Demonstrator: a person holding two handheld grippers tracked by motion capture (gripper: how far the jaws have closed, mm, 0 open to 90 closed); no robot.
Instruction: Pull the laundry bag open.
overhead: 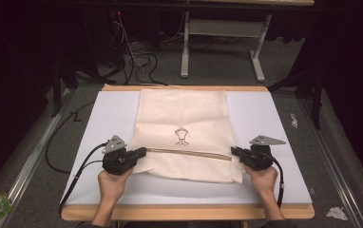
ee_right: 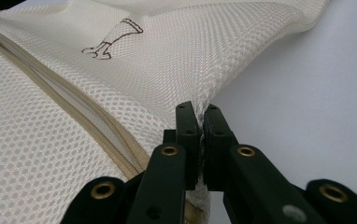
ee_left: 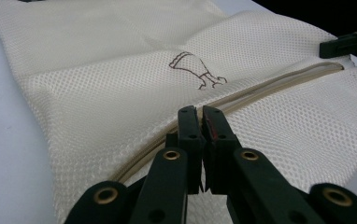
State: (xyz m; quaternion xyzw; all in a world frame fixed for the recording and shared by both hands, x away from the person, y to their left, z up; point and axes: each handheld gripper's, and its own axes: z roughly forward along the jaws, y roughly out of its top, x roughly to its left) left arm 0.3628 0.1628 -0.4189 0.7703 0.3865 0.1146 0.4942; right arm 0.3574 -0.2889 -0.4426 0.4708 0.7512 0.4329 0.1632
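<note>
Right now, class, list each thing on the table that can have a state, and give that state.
Mesh bag: lying flat, zip closed along its visible length.
Left gripper: shut, at the zip's left end.
Right gripper: shut on the bag's right edge, mesh pinched between its jaws.

Overhead light falls bright on the white rectangular table top [overhead: 113,114]; surrounding floor dim, far room black. High view soft, grainy. Gripper views sharp mid-frame, foreground blurred.

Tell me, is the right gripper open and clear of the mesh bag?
No, the right gripper is shut, pinching the edge of the mesh bag between its jaws.
</note>
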